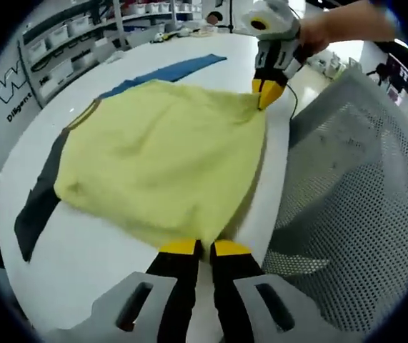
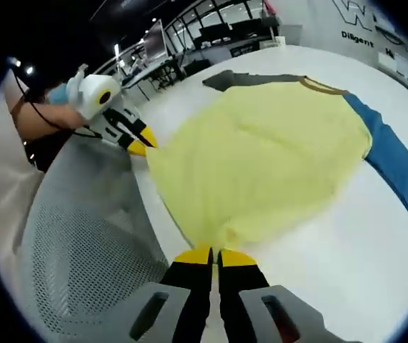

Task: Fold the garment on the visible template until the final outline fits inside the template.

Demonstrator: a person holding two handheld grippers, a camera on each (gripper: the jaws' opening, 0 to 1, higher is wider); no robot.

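Left gripper view shows you shelves (image 1: 61, 43) at 10 o'clock; both your left gripper (image 1: 204, 249) and right gripper (image 2: 214, 255) pinch the soft yellow garment (image 1: 161, 161); mesh chair (image 1: 354, 200) alongside.

I count one yellow shirt (image 1: 161, 168) with one blue sleeve (image 2: 396, 168) and one dark grey sleeve (image 1: 41, 199), two grippers, left (image 1: 204, 248) and right (image 2: 209, 255), one white tabletop (image 1: 82, 257), and one grey mesh chair back (image 1: 361, 214).
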